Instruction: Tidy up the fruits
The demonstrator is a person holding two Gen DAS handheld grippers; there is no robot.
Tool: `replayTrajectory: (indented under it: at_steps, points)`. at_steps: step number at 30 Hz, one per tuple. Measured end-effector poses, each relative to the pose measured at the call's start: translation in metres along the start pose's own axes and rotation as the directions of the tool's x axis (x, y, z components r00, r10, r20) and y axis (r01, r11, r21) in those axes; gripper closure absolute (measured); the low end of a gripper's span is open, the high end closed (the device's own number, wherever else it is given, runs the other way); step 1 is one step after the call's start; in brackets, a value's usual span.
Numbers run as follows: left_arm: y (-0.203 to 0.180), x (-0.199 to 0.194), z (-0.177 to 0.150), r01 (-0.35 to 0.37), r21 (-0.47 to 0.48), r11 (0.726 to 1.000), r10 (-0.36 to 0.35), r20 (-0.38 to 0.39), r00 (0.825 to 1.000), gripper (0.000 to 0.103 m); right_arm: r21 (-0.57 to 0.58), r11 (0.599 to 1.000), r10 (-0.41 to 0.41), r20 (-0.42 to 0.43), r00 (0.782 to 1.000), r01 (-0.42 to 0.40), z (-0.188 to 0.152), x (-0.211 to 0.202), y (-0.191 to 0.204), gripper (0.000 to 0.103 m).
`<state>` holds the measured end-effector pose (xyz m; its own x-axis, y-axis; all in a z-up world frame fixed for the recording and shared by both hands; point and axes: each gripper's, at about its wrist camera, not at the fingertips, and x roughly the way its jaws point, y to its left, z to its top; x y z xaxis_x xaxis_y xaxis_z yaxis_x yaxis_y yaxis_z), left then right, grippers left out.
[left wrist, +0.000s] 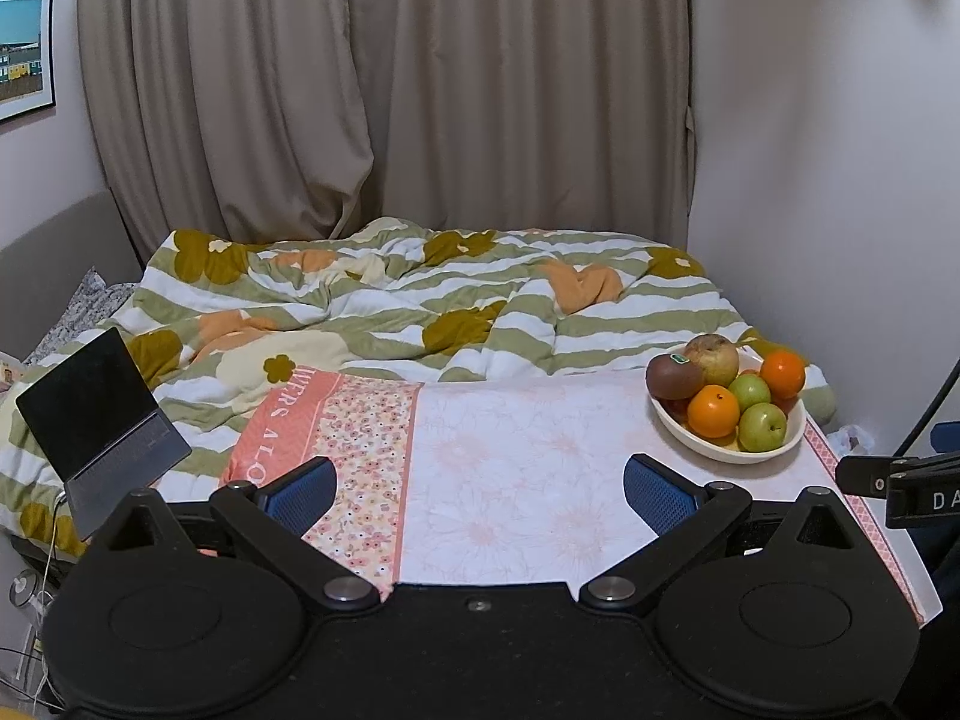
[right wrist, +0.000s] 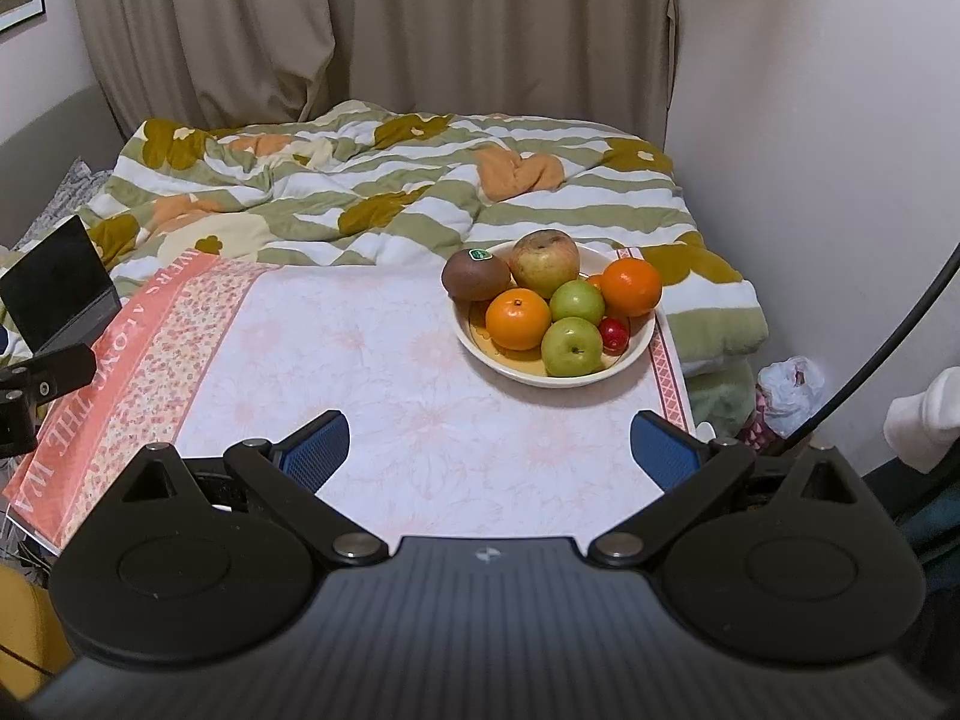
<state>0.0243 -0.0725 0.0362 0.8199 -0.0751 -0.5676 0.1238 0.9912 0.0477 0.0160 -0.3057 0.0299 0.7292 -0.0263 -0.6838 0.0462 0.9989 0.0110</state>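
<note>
A cream bowl (right wrist: 642,347) (left wrist: 669,425) stands at the far right of a table with a pink floral cloth (right wrist: 372,372) (left wrist: 516,480). It holds a brown kiwi (right wrist: 475,276), a large yellow-red apple (right wrist: 545,261), two oranges (right wrist: 517,319), two green apples (right wrist: 572,347) and a small red fruit (right wrist: 614,334). My right gripper (right wrist: 489,450) is open over the table's near edge, well short of the bowl, with nothing between its blue pads. My left gripper (left wrist: 480,495) is open too, empty, with the bowl ahead to its right.
A bed with a striped flowered quilt (right wrist: 390,198) lies behind the table. An open laptop (left wrist: 102,420) sits at the left on the bed. A wall is on the right, curtains (left wrist: 390,90) behind. A plastic bag (right wrist: 789,387) and a white sock (right wrist: 924,414) are at the table's right.
</note>
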Motion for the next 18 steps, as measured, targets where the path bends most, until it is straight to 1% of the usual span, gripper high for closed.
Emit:
replayTrajectory:
  at_steps: [18]
  points:
    - [0.0007,0.0003,-0.0001,-0.003,-0.001,1.000,0.003,-0.007,1.000,0.000,0.007,1.000,0.004,-0.004,1.000,-0.004,-0.0031,-0.0010,0.0026,0.000]
